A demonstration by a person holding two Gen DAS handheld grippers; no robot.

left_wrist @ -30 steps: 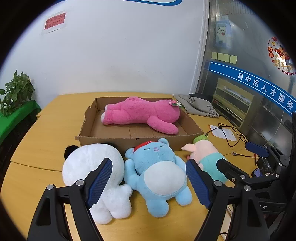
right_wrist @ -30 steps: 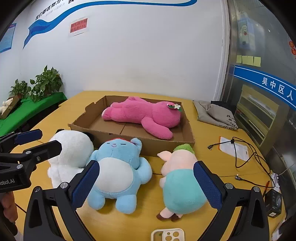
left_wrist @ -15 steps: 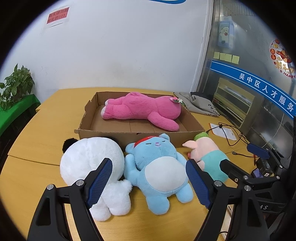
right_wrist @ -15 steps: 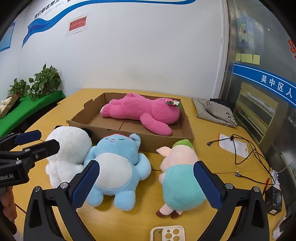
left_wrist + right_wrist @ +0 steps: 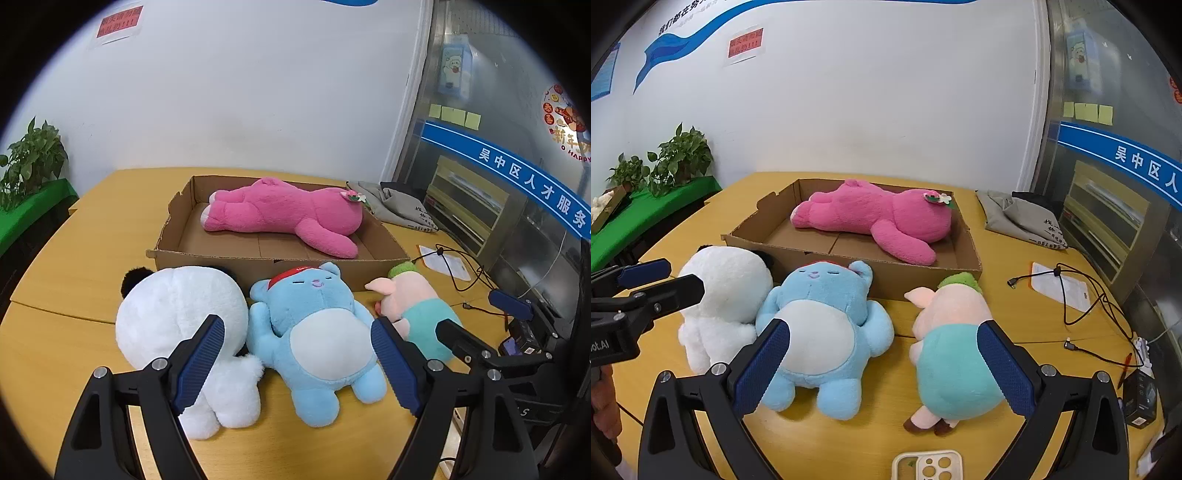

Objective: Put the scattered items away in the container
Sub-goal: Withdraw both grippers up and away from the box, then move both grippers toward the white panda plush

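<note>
Below, both tools gape wide and empty: left hand-held gripper (image 5: 297, 360) frames the blue plush (image 5: 317, 332), right hand-held gripper (image 5: 882, 363) faces the pig plush (image 5: 955, 345); both lie on the bench (image 5: 1015, 321) before the cardboard box (image 5: 894, 282). Best practice: lower squarely, pinch the belly.

This looks like an office or public service centre. A blue band with white Chinese lettering (image 5: 532, 181) runs across a glass partition (image 5: 1108, 155) that carries yellow sticky notes (image 5: 1087, 112), and the white wall (image 5: 868, 92) bears a blue wave stripe (image 5: 676, 40) and a red printed notice (image 5: 746, 43). A large yellow wooden table (image 5: 1015, 295) holds charging cables (image 5: 1082, 295), and potted plants (image 5: 679, 155) stand on a green ledge (image 5: 646, 214) beside it.
</note>
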